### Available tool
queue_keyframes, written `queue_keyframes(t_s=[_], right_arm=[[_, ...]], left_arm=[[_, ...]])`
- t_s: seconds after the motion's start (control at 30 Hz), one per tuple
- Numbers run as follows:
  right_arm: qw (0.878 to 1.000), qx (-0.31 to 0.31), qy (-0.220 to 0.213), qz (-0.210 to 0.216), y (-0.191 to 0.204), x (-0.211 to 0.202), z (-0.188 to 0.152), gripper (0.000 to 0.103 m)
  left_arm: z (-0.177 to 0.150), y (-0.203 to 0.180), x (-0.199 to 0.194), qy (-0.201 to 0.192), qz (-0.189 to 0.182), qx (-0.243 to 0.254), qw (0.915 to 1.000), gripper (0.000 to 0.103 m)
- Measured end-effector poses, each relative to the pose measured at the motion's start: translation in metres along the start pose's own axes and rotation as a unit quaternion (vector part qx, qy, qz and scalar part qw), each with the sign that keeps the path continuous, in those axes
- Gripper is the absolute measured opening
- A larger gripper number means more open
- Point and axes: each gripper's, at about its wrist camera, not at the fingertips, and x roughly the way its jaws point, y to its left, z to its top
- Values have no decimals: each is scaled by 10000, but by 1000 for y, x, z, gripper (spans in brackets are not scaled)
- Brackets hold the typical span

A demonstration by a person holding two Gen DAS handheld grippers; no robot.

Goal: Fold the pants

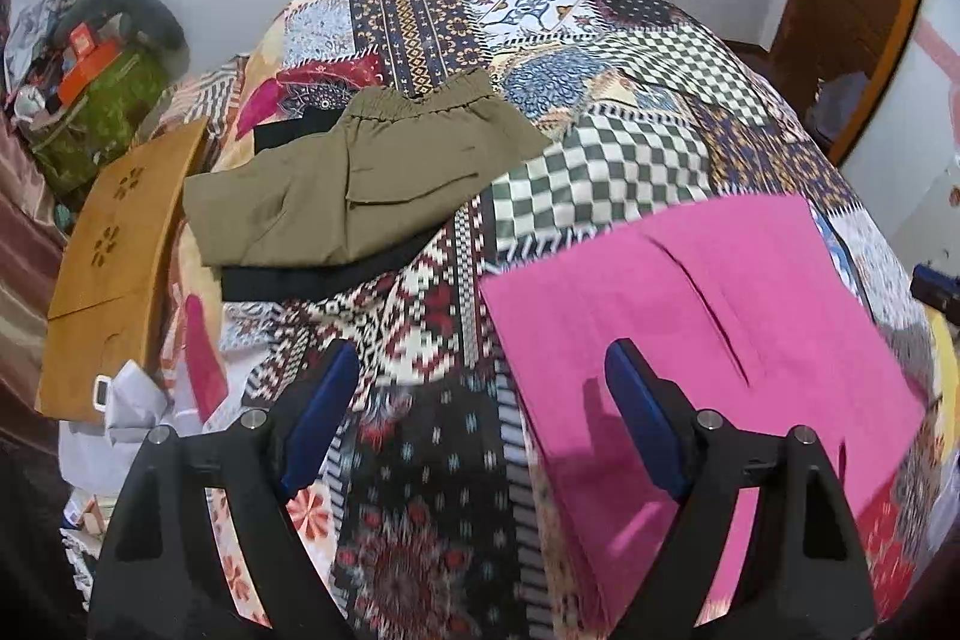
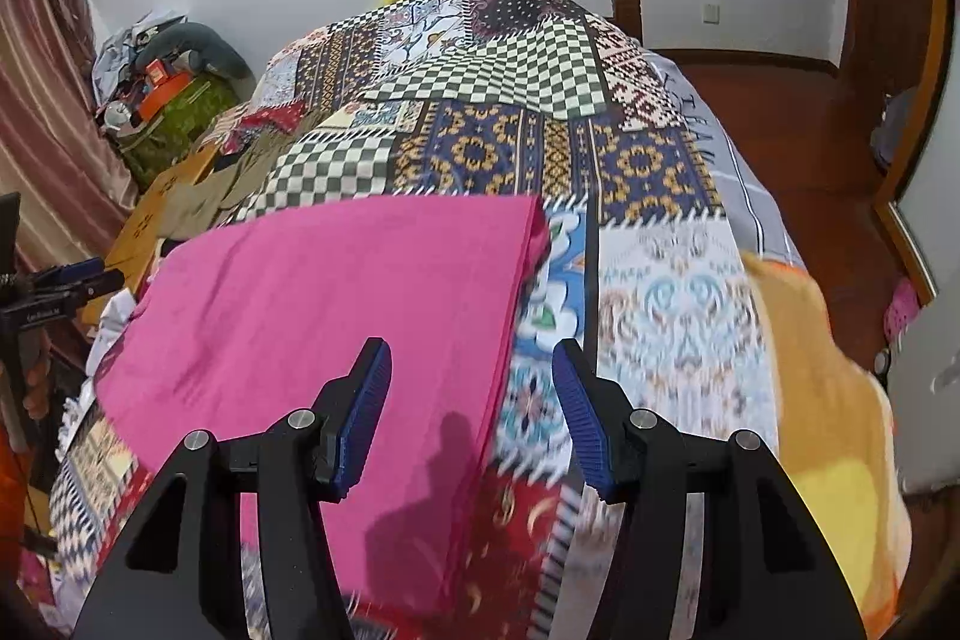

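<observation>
Folded pink pants (image 1: 708,334) lie flat on the patchwork bedspread (image 1: 540,40); they also show in the right wrist view (image 2: 336,304). My left gripper (image 1: 483,370) is open and empty, hovering over the pants' left edge. My right gripper (image 2: 471,358) is open and empty, above the pants' right edge. Folded olive pants (image 1: 360,178) rest on a black garment (image 1: 306,274) farther back left.
A mustard-brown folded garment (image 1: 114,268) lies at the bed's left edge. Cluttered bags (image 1: 102,82) sit at the far left by a curtain. An orange-yellow blanket (image 2: 822,388) lies at the right. The wooden floor (image 2: 780,130) and door are on the right.
</observation>
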Motion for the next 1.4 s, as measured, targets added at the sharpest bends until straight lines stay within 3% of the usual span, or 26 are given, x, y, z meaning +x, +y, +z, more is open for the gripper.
queue_keyframes(t_s=[0.33,0.53,0.7,0.87,0.93,1.0,1.1,1.27,1.33,1.4], right_arm=[[9996,33,273,25,-17,58,31,52],[9986,153,489,154,-32,98,51,52],[9968,333,658,309,-45,130,65,52],[9968,240,617,440,-42,145,65,51],[9976,77,591,347,-37,149,64,43],[9979,-122,627,120,-32,152,62,20],[9971,-306,692,14,-29,155,59,9],[9961,-445,750,-96,-27,158,54,7],[9954,-515,782,-192,-24,159,53,7],[9950,-529,813,-231,-24,160,55,7]], left_arm=[[27,-1,55,379,-139,-106,9991,84],[22,0,78,622,-375,-189,9972,85],[17,3,80,571,-524,-286,9966,85],[14,5,81,610,-834,-477,9935,68],[14,3,80,619,-864,-460,9933,62],[14,0,78,604,-844,-396,9938,58],[13,-5,74,513,-595,-253,9966,57],[9,0,74,479,-414,-299,9975,56],[6,1,76,550,163,-172,9982,49],[-1,14,77,679,50,-283,9973,50]])
